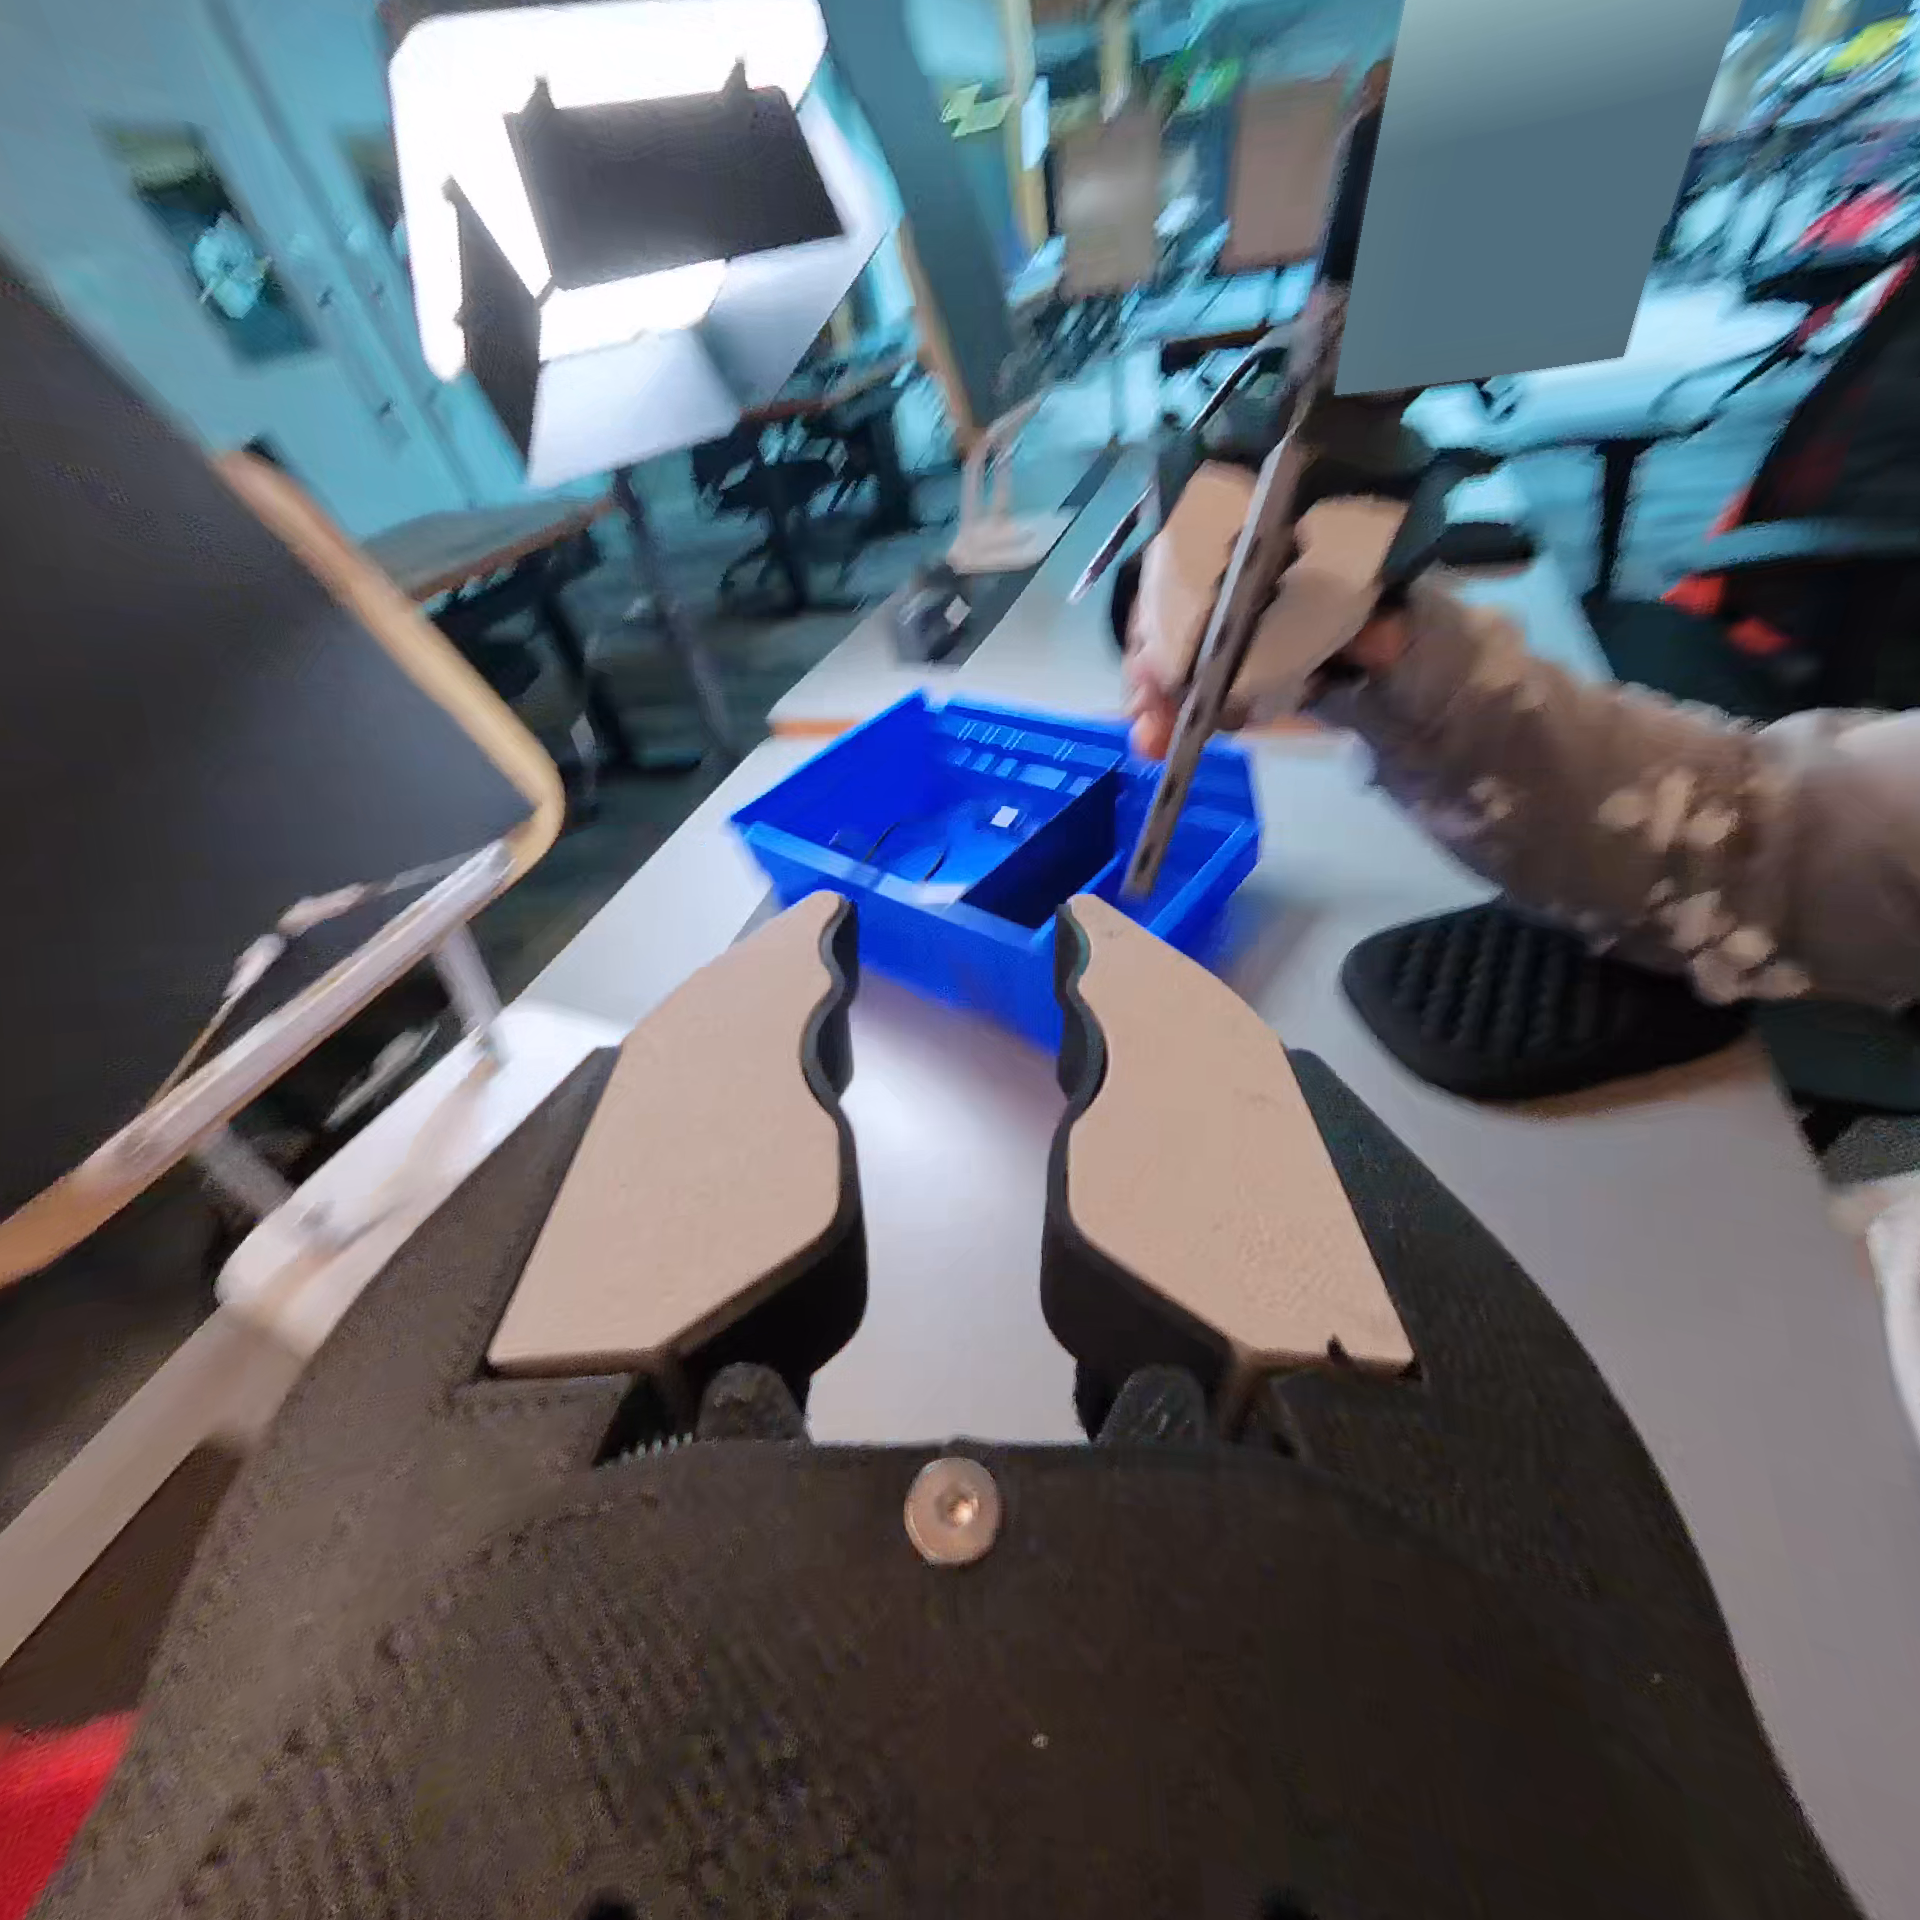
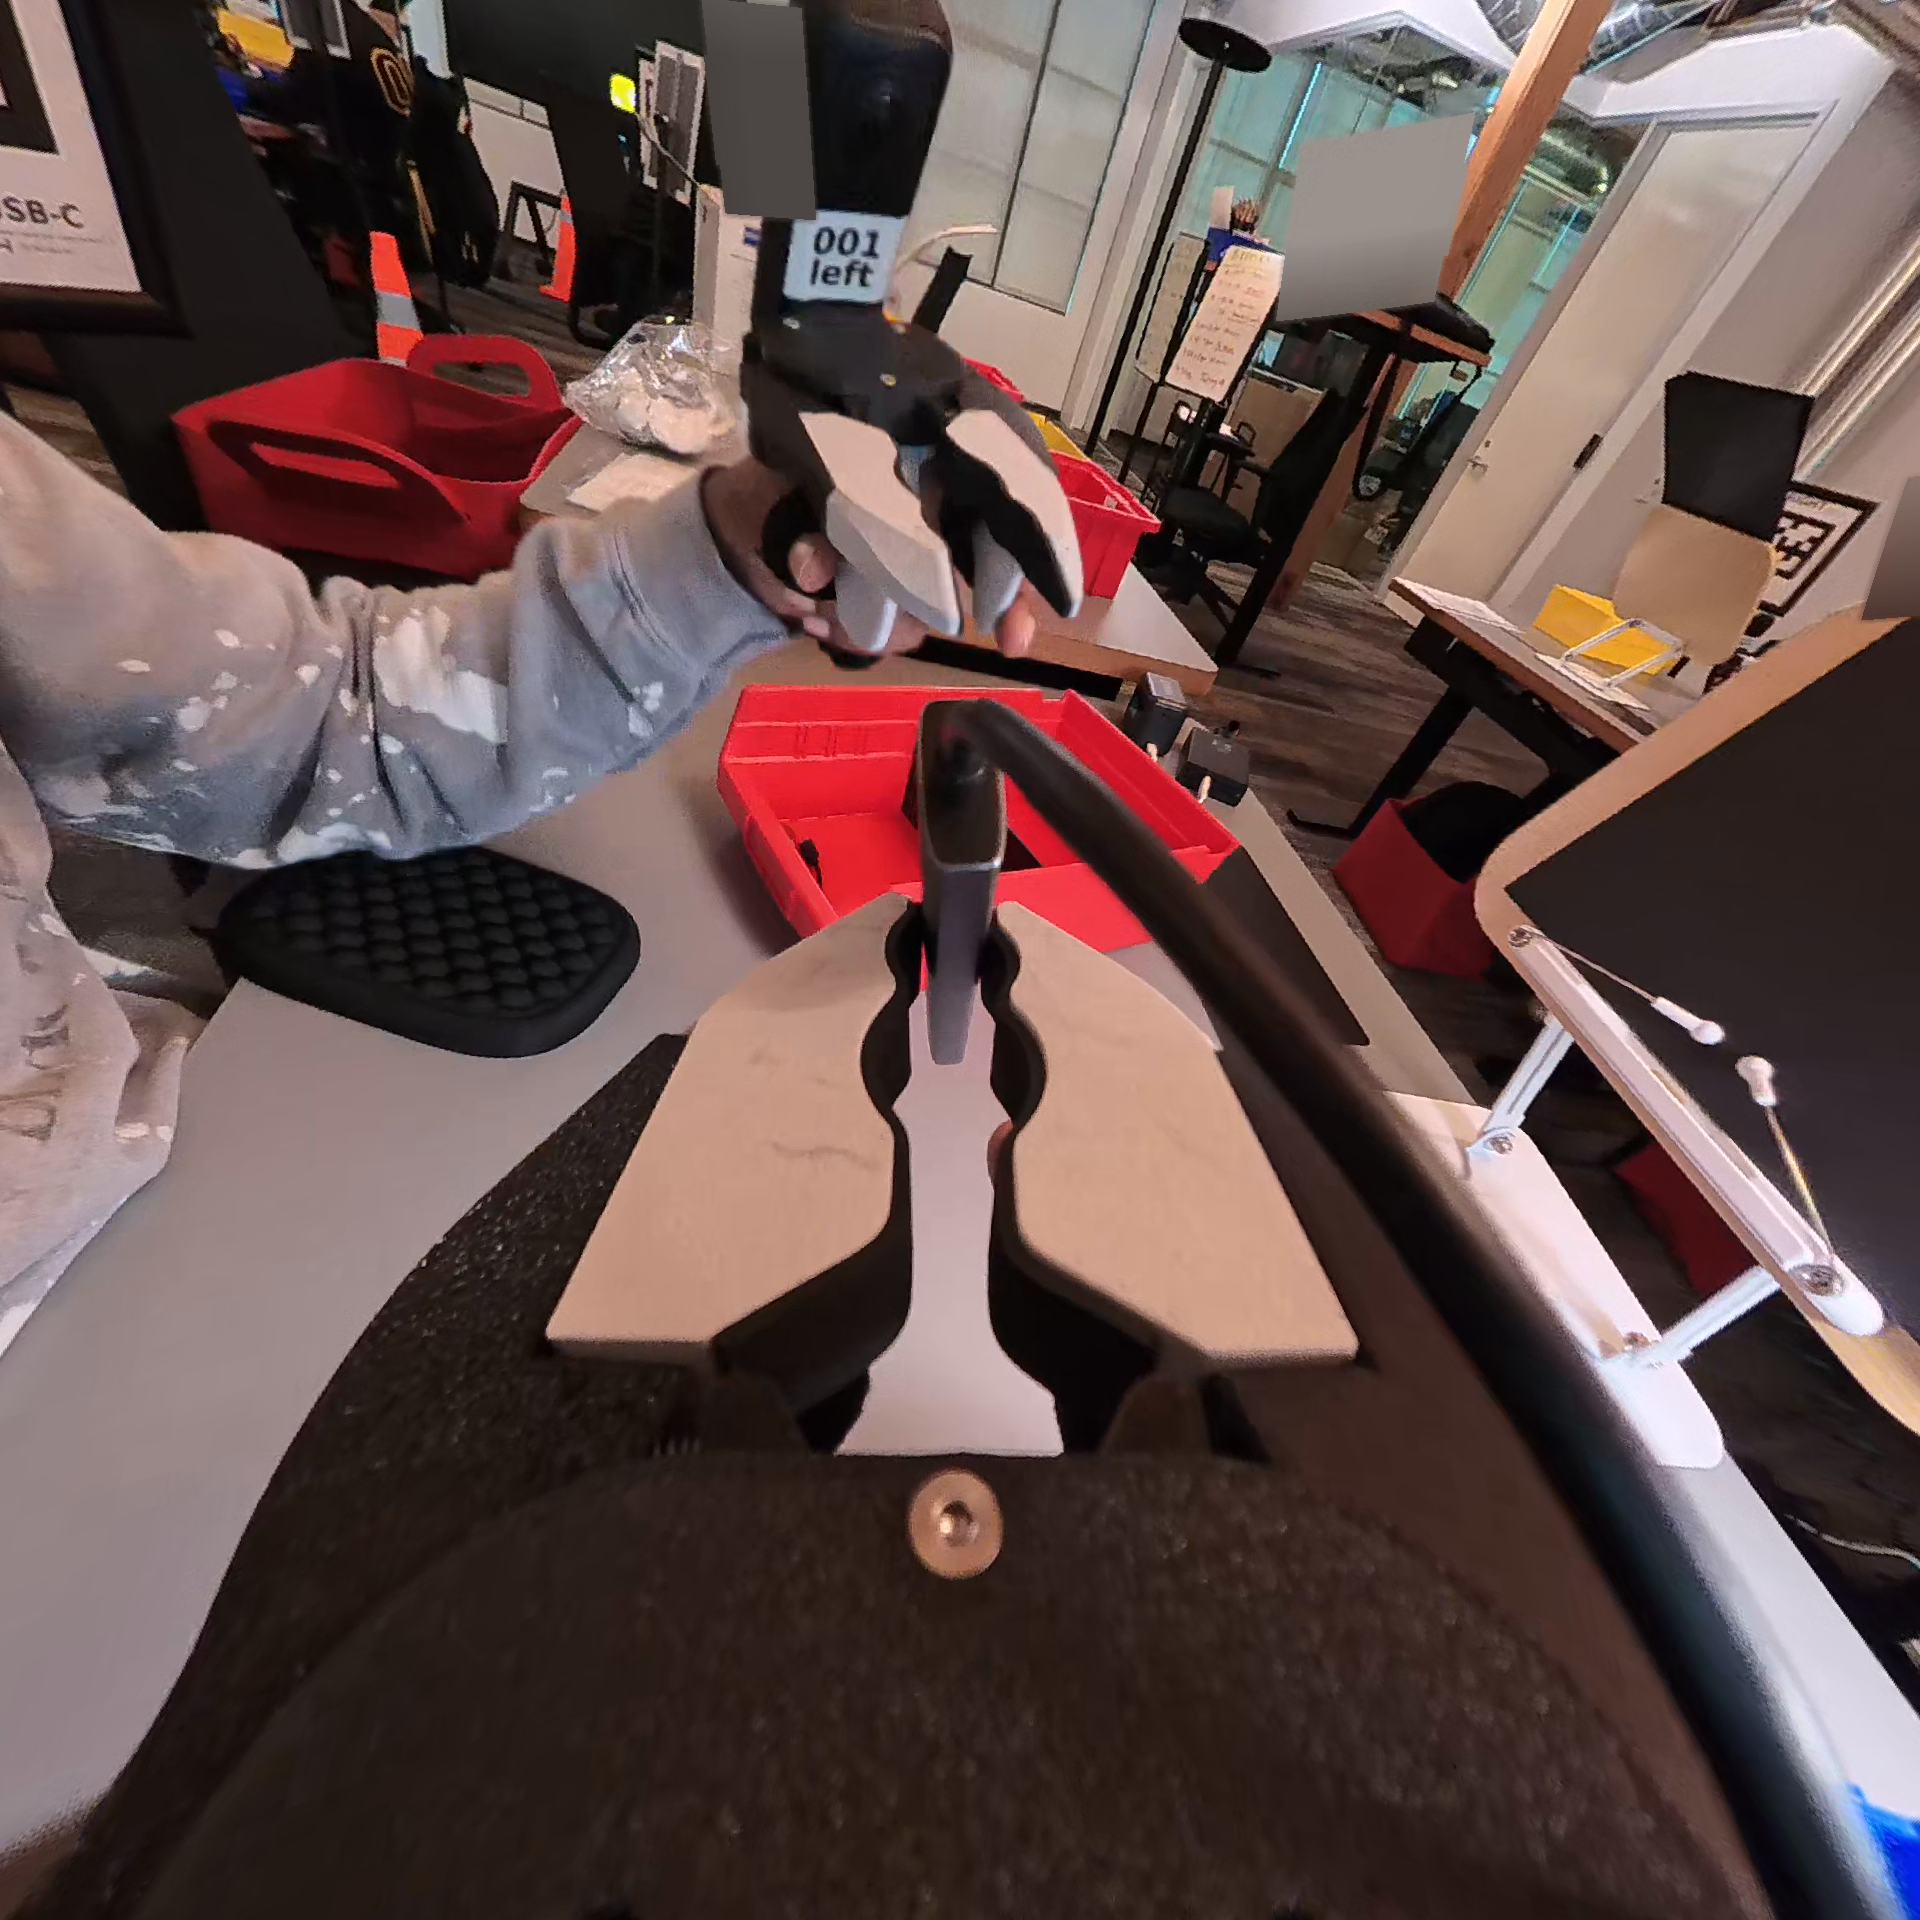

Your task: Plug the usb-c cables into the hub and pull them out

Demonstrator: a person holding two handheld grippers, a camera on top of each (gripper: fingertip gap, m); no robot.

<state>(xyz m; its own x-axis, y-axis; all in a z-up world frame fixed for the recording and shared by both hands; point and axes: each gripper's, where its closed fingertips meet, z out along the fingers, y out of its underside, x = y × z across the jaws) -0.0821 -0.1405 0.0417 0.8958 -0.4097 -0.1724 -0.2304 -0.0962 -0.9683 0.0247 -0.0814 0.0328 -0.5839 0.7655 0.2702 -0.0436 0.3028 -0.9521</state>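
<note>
My right gripper [image 2: 951,925] is shut on a slim dark grey hub [image 2: 956,862], held upright above a divided bin [image 2: 1132,790]. The hub's thick black cable [image 2: 1299,1039] arches off to the lower right. The bin looks red here and blue in the left wrist view [image 1: 997,966]. My left gripper [image 1: 956,914] is open and empty, just short of the bin's near wall. It also shows in the right wrist view [image 2: 1003,613], raised beyond the bin. The left wrist view shows the right gripper [image 1: 1262,582] holding the hub [image 1: 1174,790] edge-on over the bin. The bin's contents are too blurred to tell.
A black dimpled pad [image 2: 426,945] lies on the grey table [image 1: 1455,1299] beside the bin. A black board with a wooden rim [image 2: 1766,935] stands at the table's side. Red totes [image 2: 364,457] and chargers [image 2: 1210,764] sit beyond. A lamp panel [image 1: 623,208] stands behind. The grippers' ends are close to 12 cm from one another.
</note>
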